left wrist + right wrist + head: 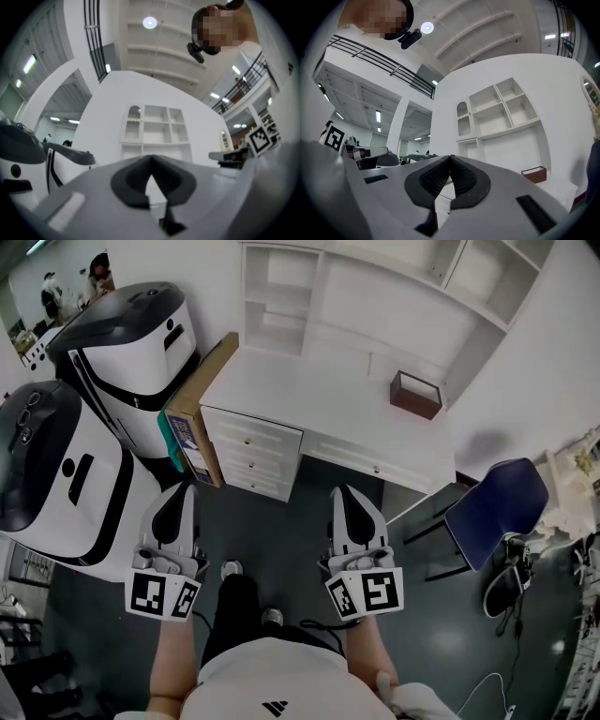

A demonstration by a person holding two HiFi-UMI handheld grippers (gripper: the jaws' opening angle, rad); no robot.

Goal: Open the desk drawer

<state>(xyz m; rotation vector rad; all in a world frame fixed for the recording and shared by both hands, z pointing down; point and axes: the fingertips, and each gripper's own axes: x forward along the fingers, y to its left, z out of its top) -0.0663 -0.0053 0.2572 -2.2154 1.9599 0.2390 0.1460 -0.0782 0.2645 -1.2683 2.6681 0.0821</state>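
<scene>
Near: white shirt (281,690), small dark logo, no legible text. Left gripper (177,491) and right gripper (344,493) held over dark floor (291,521), short of the table (309,395). Both pairs of fingers pressed together, nothing between. Marker cubes (164,596): black squares only. Drawer stack (251,457) and wide drawer (367,461) all shut. Cardboard box (200,409) leans at table's left side, label print too small. Brown box (415,394) on tabletop. Hutch (375,287) cut off above.

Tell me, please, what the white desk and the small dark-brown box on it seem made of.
White desk: probably painted wood or laminate, matte; flat, evenly white panels.
Small dark-brown box: perhaps wood; thin rigid walls, too small to be sure.
</scene>
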